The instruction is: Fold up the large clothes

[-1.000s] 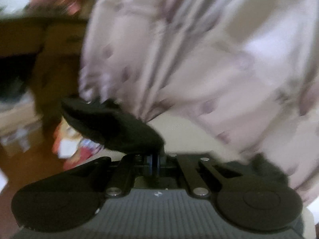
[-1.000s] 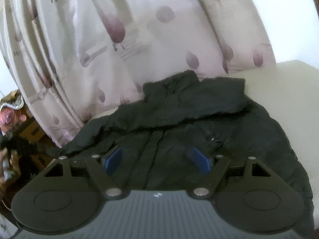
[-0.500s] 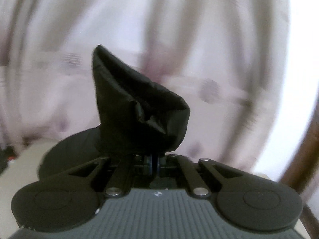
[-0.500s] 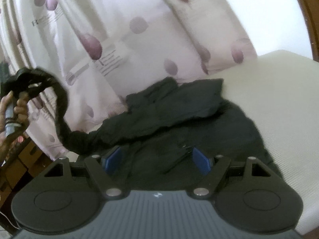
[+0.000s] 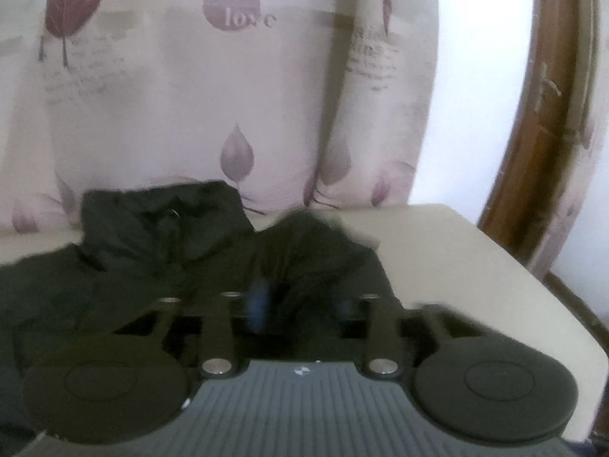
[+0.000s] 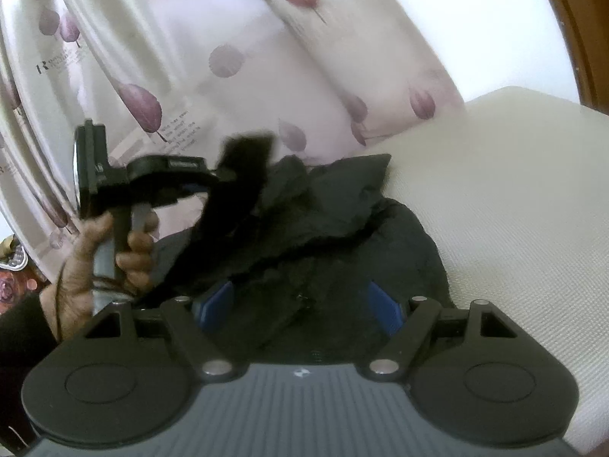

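A black jacket [image 5: 114, 259] lies spread on a cream cushioned surface [image 5: 456, 266], collar toward the curtain. My left gripper [image 5: 300, 301] hovers over its right part; its jaws are opening, and a bunched black sleeve [image 5: 316, 243] sits between the parted blue pads without being pinched. In the right wrist view the left gripper [image 6: 224, 175] is at the left, held by a hand [image 6: 125, 251], with the sleeve [image 6: 236, 182] draped from its front. My right gripper [image 6: 302, 301] stands open just above the jacket [image 6: 342, 205], nothing between its fingers.
A pale curtain [image 5: 190, 114] with purple leaf prints hangs right behind the cushioned surface [image 6: 514, 190]. A curved brown wooden frame [image 5: 548, 95] rises at the right. The surface's right edge drops away close to the jacket.
The left gripper swept the sleeve across from the left side over the jacket, and its jaws have parted, loosing the cloth. The right gripper drifted slightly closer to the jacket, still open.
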A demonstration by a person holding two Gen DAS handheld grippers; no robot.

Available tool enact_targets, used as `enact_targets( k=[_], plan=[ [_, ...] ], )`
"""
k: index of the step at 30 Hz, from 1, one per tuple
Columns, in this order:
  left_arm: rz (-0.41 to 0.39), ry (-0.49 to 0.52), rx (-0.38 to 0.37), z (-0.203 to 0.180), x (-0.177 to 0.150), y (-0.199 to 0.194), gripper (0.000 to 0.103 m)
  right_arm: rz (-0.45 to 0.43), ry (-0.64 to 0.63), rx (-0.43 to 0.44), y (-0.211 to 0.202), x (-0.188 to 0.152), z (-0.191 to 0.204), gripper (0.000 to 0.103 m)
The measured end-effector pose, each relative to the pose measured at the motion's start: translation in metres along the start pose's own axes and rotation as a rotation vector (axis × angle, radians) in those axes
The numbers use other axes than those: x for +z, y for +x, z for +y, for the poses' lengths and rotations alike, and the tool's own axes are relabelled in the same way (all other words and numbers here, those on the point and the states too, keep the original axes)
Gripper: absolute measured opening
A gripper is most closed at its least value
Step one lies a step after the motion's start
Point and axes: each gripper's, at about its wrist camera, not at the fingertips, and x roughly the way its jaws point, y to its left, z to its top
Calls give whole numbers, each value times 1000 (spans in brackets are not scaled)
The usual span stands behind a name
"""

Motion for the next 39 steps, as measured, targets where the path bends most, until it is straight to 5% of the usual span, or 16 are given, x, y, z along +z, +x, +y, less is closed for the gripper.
enact_targets(
  k=[1, 3, 6, 9, 12, 19, 21, 23, 29, 34, 39],
  plan=[
    [-18, -10, -8, 1, -3, -6, 77, 0, 3, -2, 0, 1, -1, 79],
    [-77, -26, -9, 8, -8, -21, 91, 1, 9, -2, 2, 5, -2, 79],
    [-132, -35, -17, 20, -9, -51, 97, -5, -16, 15, 11, 19, 2, 79],
    [-156, -70, 18, 43, -18, -80, 98, -19, -64, 25, 31, 41, 8, 83],
    [-170, -91, 150, 75, -36, -103, 96, -17, -114, -1, 70, 70, 12, 83],
    [-42, -193, 336, 147, -86, -122, 90, 128, -168, -88, 201, 109, 26, 82],
    [-39, -202, 353, 158, -91, -124, 91, 174, -179, -77, 227, 106, 30, 68],
    [-38, -195, 374, 163, -92, -125, 92, 223, -214, -125, 247, 102, 34, 3],
    [-5, -243, 408, 185, -103, -109, 93, 92, -288, -190, 224, 100, 36, 2],
    [45, -348, 413, 203, -118, -103, 90, 228, -317, -183, 257, 86, 23, 2],
    [19, -339, 397, 191, -116, -136, 91, 226, -219, -152, 236, 94, 18, 5]
  ],
)
